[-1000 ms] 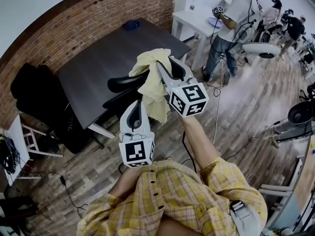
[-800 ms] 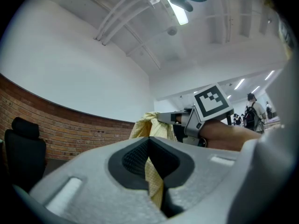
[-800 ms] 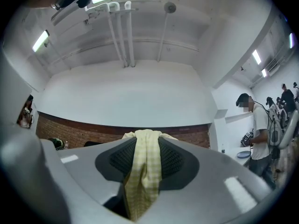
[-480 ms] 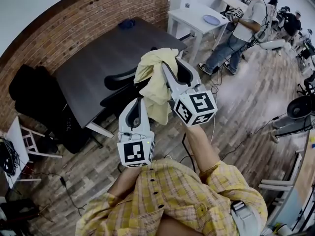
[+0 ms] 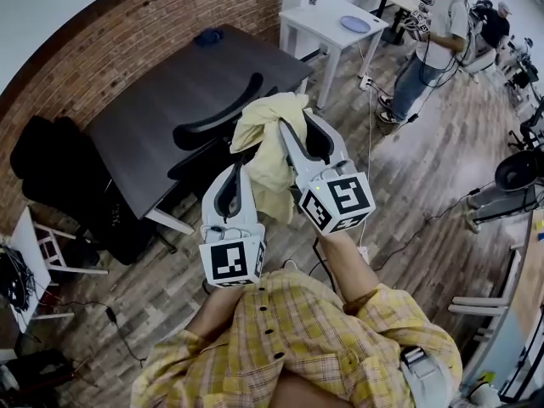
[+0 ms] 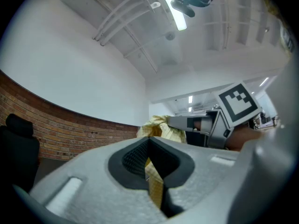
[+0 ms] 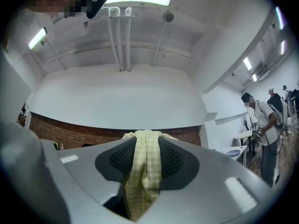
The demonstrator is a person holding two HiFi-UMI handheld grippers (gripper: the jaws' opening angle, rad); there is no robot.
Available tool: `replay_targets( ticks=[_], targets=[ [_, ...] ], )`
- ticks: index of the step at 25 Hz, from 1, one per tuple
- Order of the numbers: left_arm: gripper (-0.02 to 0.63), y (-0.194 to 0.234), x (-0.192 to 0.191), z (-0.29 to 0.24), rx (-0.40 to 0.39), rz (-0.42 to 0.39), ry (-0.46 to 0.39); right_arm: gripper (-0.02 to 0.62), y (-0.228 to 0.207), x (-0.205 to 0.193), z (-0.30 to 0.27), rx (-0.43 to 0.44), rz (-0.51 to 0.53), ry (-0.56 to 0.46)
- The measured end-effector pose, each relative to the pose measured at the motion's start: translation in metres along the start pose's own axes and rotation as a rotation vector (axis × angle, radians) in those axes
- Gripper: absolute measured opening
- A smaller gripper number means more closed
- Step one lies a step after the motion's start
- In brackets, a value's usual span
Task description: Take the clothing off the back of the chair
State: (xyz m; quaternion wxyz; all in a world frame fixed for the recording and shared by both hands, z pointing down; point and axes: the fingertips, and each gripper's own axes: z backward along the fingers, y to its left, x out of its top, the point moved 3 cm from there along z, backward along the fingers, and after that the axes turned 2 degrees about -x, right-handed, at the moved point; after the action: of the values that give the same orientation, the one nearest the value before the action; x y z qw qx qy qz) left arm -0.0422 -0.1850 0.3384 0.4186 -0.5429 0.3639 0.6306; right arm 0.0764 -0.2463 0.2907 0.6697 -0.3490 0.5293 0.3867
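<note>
Fingers of the right gripper (image 7: 145,146) are clamped on a bunched fold of the pale yellow checked garment (image 5: 270,155). The left gripper (image 6: 150,148) has its fingers nipped shut on a thin edge of the same cloth, lower down and nearer the wearer. A second ago the garment's top lay against the back of the black chair (image 5: 200,155). Now it hangs between the two grippers, drawn to the right, and the curved backrest (image 5: 218,121) shows bare beside it. Whether the cloth's left edge touches the chair cannot be told from above. The chair stands pushed against the dark table (image 5: 161,92), which carries a small blue object (image 5: 208,36) at its far end. Beyond is a white table (image 5: 327,25) with a blue plate (image 5: 354,24), and a bystander (image 5: 433,36) on the wood floor (image 5: 408,185).
</note>
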Motion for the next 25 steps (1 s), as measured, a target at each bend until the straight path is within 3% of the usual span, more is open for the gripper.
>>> replay_targets(
  ticks=[25],
  targets=[
    [0.0, 0.002, -0.008, 0.008, 0.004, 0.008, 0.02, 0.147, 0.038, -0.055, 0.042, -0.032, -0.031, 0.068]
  ],
)
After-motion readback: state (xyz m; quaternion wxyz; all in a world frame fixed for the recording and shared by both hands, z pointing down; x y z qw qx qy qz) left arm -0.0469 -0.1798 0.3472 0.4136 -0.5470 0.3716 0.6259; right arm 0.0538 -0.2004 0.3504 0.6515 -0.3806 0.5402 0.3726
